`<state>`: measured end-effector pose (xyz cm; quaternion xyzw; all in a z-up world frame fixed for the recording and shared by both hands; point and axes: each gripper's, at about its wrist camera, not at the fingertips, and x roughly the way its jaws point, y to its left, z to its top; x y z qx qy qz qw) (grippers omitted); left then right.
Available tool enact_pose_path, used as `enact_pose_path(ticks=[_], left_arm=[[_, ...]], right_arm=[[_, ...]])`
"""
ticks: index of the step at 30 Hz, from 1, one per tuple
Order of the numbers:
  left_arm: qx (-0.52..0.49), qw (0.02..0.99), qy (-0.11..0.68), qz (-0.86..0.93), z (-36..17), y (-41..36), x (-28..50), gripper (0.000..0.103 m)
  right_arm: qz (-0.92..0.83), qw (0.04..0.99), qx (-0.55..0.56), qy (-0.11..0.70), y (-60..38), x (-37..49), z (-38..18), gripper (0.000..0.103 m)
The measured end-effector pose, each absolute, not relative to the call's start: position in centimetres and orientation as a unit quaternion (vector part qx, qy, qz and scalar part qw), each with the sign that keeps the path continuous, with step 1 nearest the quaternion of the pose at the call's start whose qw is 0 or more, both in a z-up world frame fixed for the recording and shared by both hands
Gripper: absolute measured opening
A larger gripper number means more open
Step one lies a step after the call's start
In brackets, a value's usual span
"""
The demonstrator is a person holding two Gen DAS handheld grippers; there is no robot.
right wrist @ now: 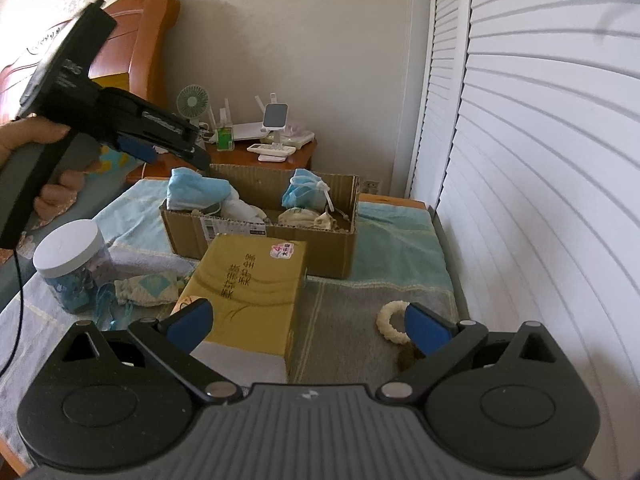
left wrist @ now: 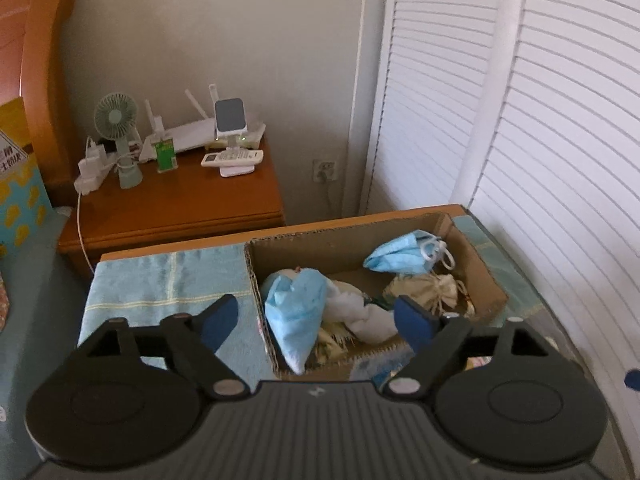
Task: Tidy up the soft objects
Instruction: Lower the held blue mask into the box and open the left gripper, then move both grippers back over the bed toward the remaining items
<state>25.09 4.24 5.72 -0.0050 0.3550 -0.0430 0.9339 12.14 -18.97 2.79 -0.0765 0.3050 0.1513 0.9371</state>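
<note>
Left gripper (left wrist: 316, 322) hangs over near edge of cardboard box (left wrist: 486, 270), jaws spread wide, nothing between them. Box sits on towel-covered table (left wrist: 168, 280), packed with soft stuff: blue mask (left wrist: 294, 312) draped at front-left corner, another blue mask (left wrist: 402, 258) toward back, white cloth (left wrist: 370, 314) in middle, beige drawstring pouch (left wrist: 428, 292) on right.

Right gripper (right wrist: 308, 326) also wide open, holding nothing, low over table. Yellow tissue box (right wrist: 250, 292) right ahead, between its fingers. Cream scrunchie (right wrist: 392, 322) just beside right finger. Small patterned pouch (right wrist: 146, 290) and white-lidded jar (right wrist: 72, 266) off to left, outside cardboard box.
</note>
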Motion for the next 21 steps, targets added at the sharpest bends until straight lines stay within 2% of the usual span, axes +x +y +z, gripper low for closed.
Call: enact_pose_path(ticks=[12, 21], left_arm=[[0.024, 0.943, 0.324, -0.079, 5.7, 2.9, 16.2, 0.091], [0.024, 0.936, 0.339, -0.087, 3.2, 2.4, 12.3, 0.092]], right_arm=[[0.118, 0.939, -0.093, 0.308, -20.0, 9.8, 2.3, 0.103], [0.077, 0.938, -0.091, 0.326, -21.7, 9.5, 0.4, 0.103]])
